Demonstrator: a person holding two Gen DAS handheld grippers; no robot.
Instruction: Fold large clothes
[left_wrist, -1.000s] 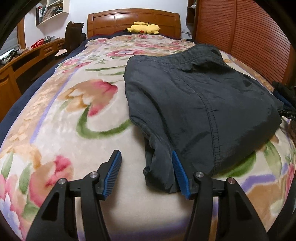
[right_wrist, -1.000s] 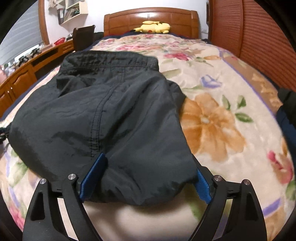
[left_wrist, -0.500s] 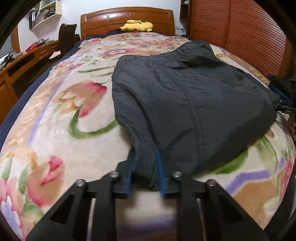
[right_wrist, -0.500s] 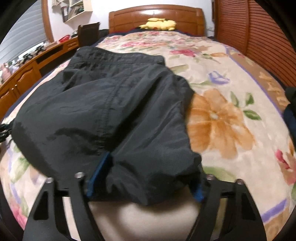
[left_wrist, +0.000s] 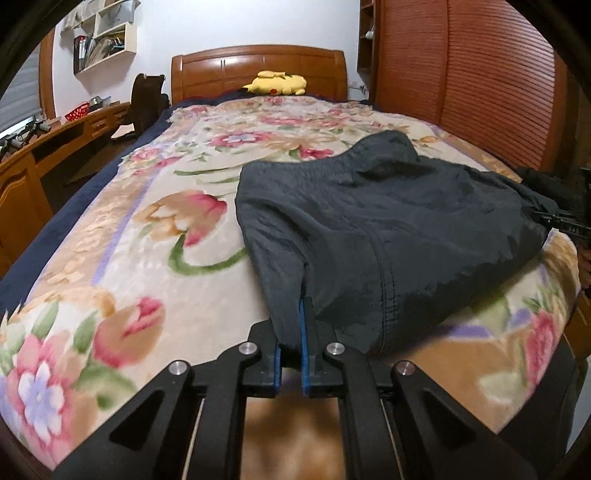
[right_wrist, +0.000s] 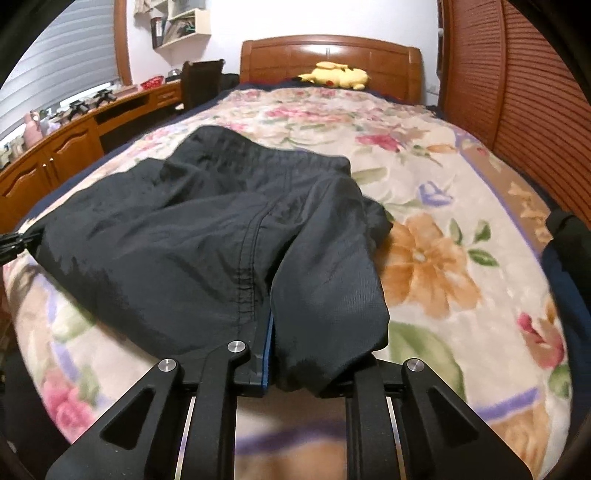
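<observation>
Dark grey trousers (left_wrist: 388, 221) lie folded on a floral bedspread (left_wrist: 147, 240). In the left wrist view my left gripper (left_wrist: 293, 325) is shut on the near left corner of the fabric, lifting it slightly off the bed. In the right wrist view the trousers (right_wrist: 207, 240) spread to the left, and my right gripper (right_wrist: 271, 339) is shut on their near edge, with cloth draped over the right finger. The other gripper shows at the far right edge of the left wrist view (left_wrist: 561, 221), at the garment's far corner.
A yellow plush toy (left_wrist: 275, 83) lies by the wooden headboard (left_wrist: 258, 66). A wooden desk (left_wrist: 44, 147) and a dark chair (left_wrist: 146, 99) stand to the left of the bed. Slatted wooden wardrobe doors (left_wrist: 472, 85) stand on the right.
Both grippers went from open around the trousers' near edge to shut on the fabric. The gripped edge has risen a little off the bedspread.
</observation>
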